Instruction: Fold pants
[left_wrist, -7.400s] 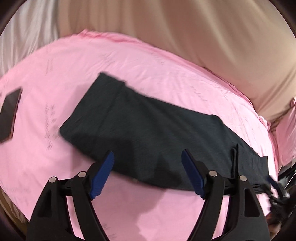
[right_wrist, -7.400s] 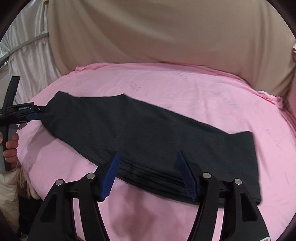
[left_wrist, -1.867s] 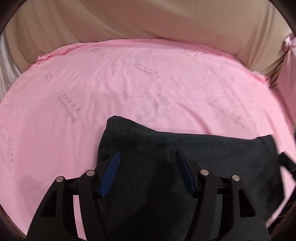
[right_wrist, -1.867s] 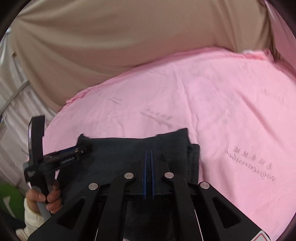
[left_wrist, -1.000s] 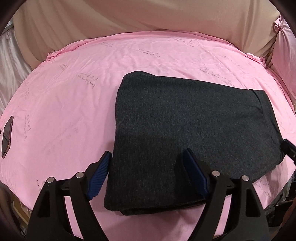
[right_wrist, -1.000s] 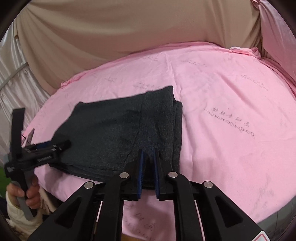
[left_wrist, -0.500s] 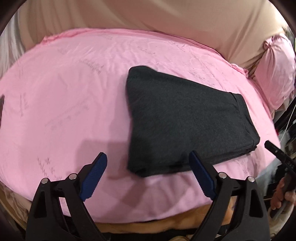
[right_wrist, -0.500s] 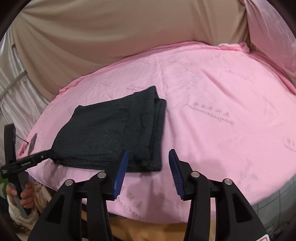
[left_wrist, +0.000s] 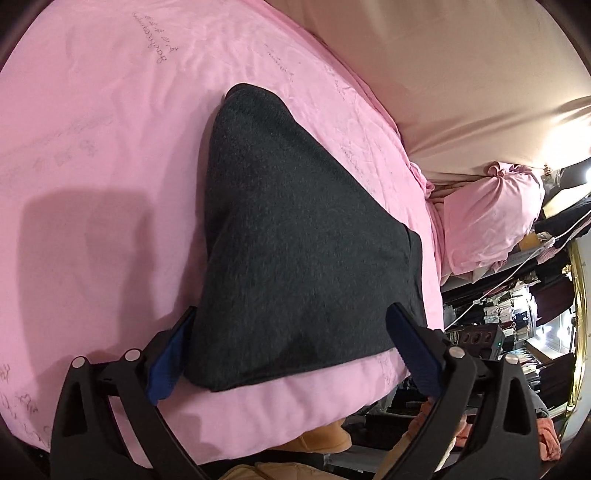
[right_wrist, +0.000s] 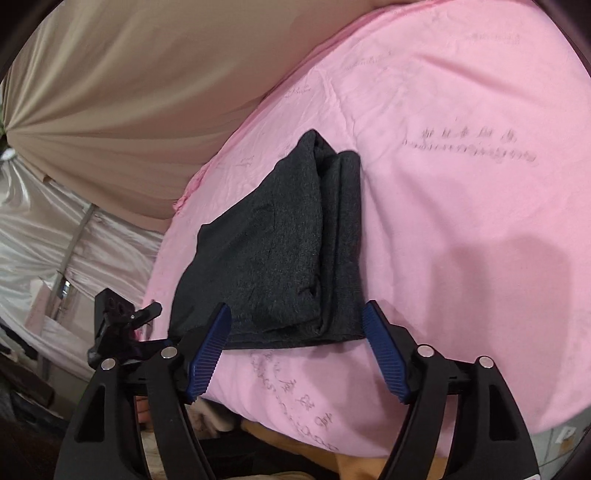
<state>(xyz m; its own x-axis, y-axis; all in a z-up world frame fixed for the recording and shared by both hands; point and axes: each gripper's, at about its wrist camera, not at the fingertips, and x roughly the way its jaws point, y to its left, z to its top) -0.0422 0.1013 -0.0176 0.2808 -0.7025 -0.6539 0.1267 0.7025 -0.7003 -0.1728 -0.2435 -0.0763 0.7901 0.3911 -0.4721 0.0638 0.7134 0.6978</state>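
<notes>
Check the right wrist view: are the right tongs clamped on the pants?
No, the right tongs are opening, with their blue pads clear of the folded pants.

Charcoal-grey pants (left_wrist: 295, 236) lie on a pink sheet (left_wrist: 92, 129) printed with faint grey script.

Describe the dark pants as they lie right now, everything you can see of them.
The pants are dark charcoal, a soft knit by the look, folded into a compact stack of layers, the fold edges showing at one end. They lie flat on the pink sheet near its front edge. Nothing grips them.
</notes>
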